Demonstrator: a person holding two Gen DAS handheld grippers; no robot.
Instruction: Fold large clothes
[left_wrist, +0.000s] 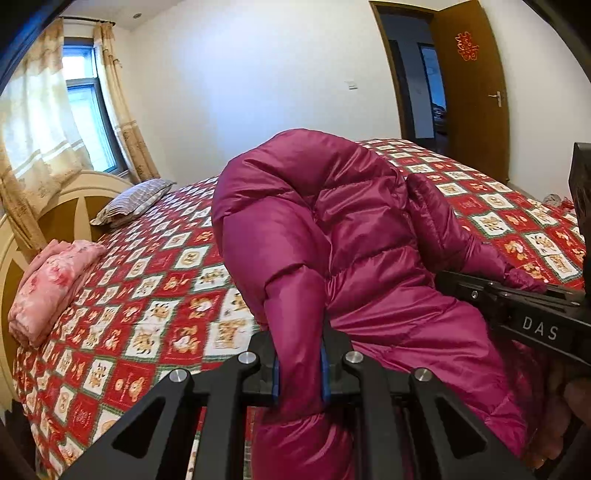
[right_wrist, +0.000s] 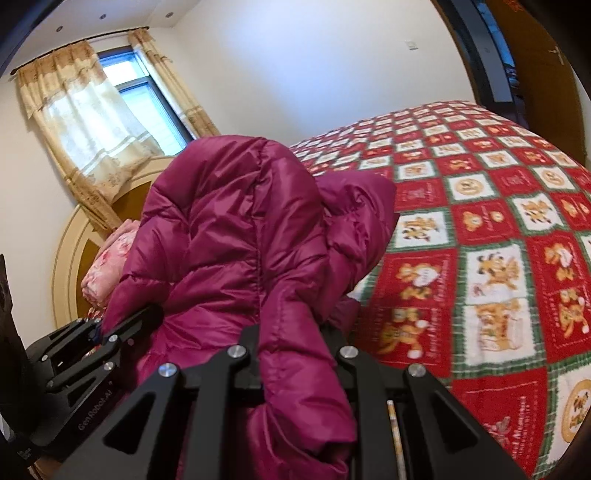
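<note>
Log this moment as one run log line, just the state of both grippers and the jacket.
left gripper: shut on jacket | right gripper: shut on jacket | jacket: magenta, puffy, bunched above bed

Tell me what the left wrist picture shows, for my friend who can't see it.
The left hand-held gripper pinches a fold of a shiny magenta puffer jacket, lifting it over a red patchwork bedspread. The right hand-held gripper grips another part beside it.

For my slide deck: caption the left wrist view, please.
Left gripper pinches a magenta puffer jacket above the patterned bed.
</note>
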